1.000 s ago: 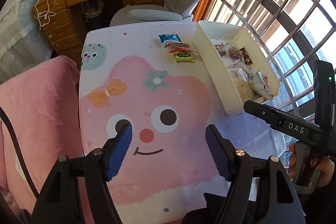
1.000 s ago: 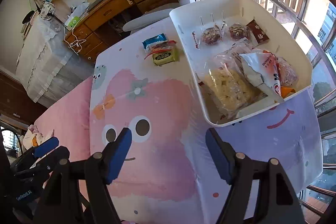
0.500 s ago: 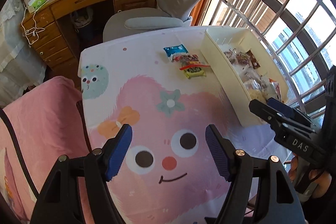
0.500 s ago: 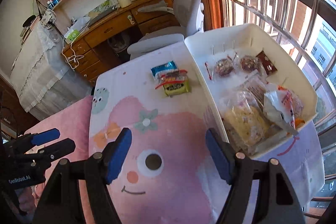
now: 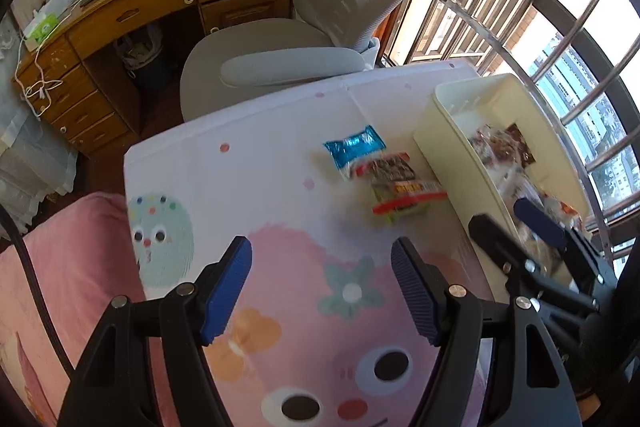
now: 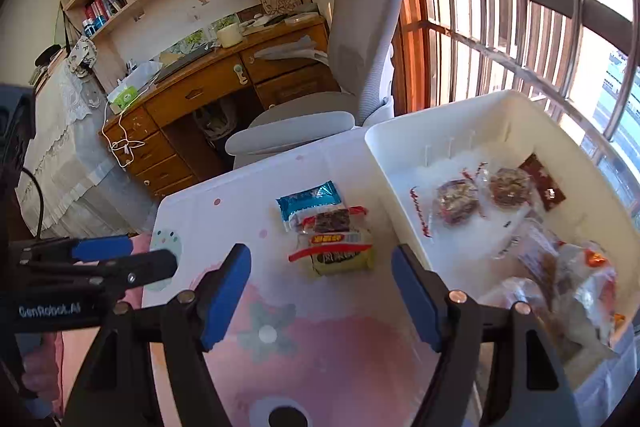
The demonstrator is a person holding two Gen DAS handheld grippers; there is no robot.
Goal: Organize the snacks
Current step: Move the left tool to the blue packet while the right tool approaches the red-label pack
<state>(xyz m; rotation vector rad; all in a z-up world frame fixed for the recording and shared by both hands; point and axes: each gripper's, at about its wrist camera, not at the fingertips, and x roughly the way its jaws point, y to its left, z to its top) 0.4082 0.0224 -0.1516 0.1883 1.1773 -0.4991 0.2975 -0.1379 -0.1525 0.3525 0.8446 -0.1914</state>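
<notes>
Three snack packets lie together on the cartoon tablecloth: a blue packet, a clear packet with a dark bar, and a yellow-green packet with a red band. A white bin to their right holds several wrapped snacks. My right gripper is open and empty, just short of the packets. My left gripper is open and empty, further back and left. Each gripper shows in the other's view: the right one, the left one.
A grey office chair stands at the table's far edge. A wooden desk and bookshelves are behind it. Barred windows run along the right. A pink cushion lies left of the table.
Both grippers have moved forward across the table toward the three packets and the far edge. Both stay open and empty. The packets and bin have not moved.
</notes>
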